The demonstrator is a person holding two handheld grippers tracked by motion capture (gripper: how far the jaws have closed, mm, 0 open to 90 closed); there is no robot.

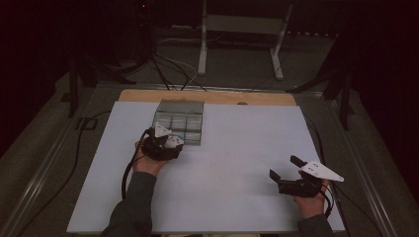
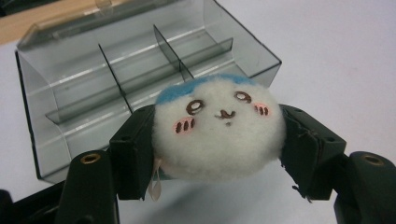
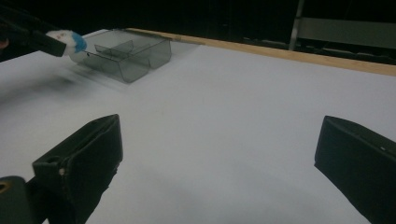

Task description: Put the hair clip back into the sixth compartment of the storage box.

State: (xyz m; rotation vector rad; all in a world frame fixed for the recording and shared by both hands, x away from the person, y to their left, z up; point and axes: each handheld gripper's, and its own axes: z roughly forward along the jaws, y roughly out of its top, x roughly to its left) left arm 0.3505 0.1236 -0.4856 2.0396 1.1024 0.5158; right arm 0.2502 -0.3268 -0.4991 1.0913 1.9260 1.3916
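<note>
We see left gripper (image 2: 219, 140) squeezing small fluffy toy (image 2: 219, 135): white ball, blue top, pink cheeks, little face. Both black pads press toy's sides. Toy up off white surface (image 1: 237, 163), just in front of clear box (image 2: 140, 70). Box has thin walls inside, making little rooms; toy not in any room. In high view we see left gripper (image 1: 163, 144) right beside box (image 1: 180, 118), near its front edge. Right gripper (image 3: 219, 158) wide apart, nothing between its jaws, low over surface, well apart from box.
</note>
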